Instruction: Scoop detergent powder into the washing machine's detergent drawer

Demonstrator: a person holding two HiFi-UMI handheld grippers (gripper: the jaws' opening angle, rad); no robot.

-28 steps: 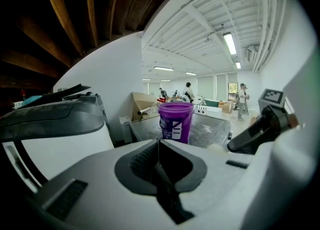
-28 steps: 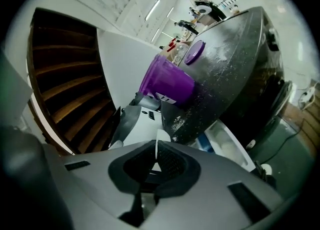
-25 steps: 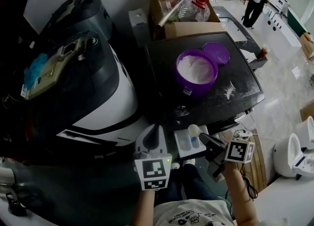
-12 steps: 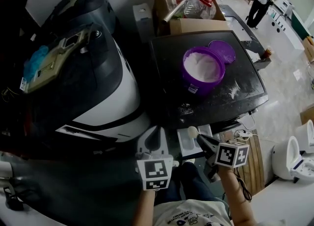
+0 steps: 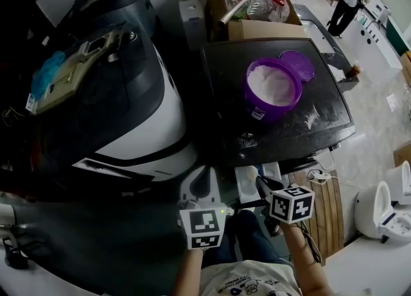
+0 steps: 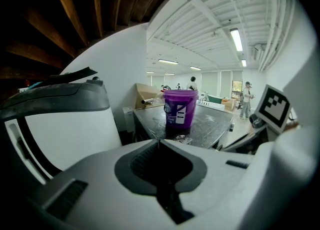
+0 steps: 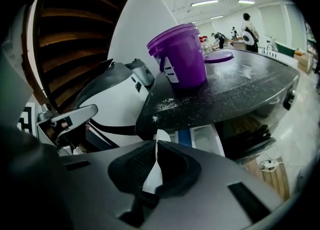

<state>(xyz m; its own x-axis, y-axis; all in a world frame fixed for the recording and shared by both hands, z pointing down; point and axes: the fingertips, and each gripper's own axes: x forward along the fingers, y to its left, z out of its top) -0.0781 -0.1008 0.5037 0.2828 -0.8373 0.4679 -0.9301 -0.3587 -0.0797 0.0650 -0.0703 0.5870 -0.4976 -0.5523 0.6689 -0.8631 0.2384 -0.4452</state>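
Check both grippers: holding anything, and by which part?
Right gripper is shut on the white scoop, gripping its flat handle; the bowl end sticks out past the jaws. Left gripper is shut on nothing.

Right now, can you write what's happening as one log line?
right gripper: shut on scoop | scoop: over drawer | left gripper: shut, empty | tub: open, powder inside

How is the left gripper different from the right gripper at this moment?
The left gripper has nothing between its jaws; the right gripper is closed on the handle of the white scoop. The left gripper sits beside the open detergent drawer, on its left, while the right gripper holds the scoop over it. Both are shut and both face the purple tub.
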